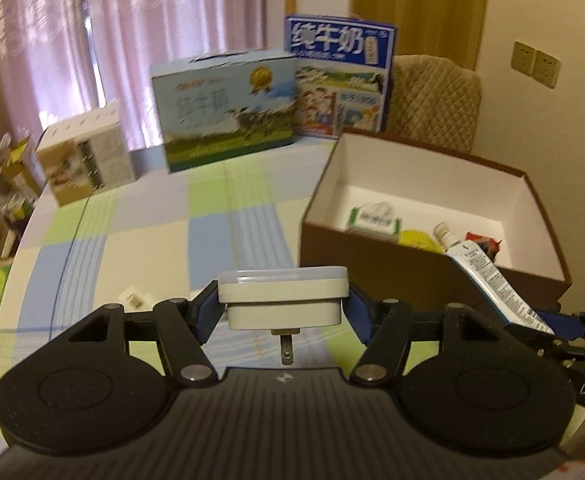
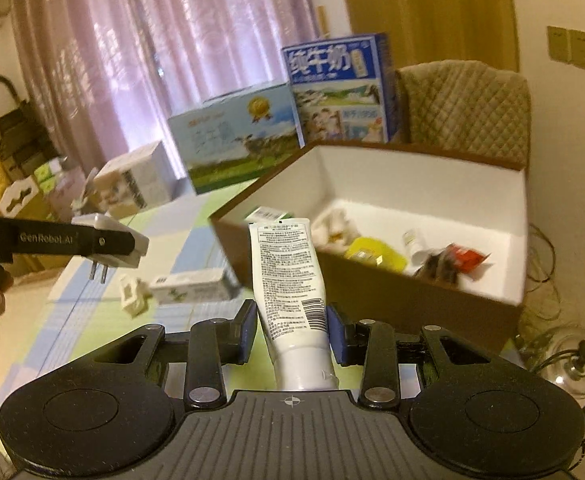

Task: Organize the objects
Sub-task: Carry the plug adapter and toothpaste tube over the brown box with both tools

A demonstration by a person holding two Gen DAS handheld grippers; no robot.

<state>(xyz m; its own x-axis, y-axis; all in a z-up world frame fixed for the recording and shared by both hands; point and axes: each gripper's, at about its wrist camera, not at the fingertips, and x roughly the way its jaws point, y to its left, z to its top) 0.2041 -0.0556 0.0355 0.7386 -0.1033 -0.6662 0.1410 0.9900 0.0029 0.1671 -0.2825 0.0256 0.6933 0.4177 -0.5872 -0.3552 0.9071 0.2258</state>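
Observation:
My left gripper (image 1: 283, 306) is shut on a white plug adapter (image 1: 283, 296), its prongs pointing back at the camera; it hangs above the checked tablecloth, left of the brown storage box (image 1: 412, 276). In the right wrist view the same adapter (image 2: 110, 246) shows at the left in the left gripper (image 2: 110, 244). My right gripper (image 2: 291, 330) is shut on a white tube (image 2: 288, 280) with printed text, cap end toward the camera, its flat end at the box's near corner. The tube (image 1: 496, 280) also shows in the left wrist view. The brown box (image 2: 372, 300) holds several small items.
On the tablecloth lie a small white-green carton (image 2: 192, 286) and a small white plug piece (image 2: 132, 294). Two milk cartons (image 1: 228, 112) (image 1: 340, 76) and a white box (image 1: 84, 152) stand at the table's far edge. A quilted chair (image 2: 468, 108) stands behind the brown box.

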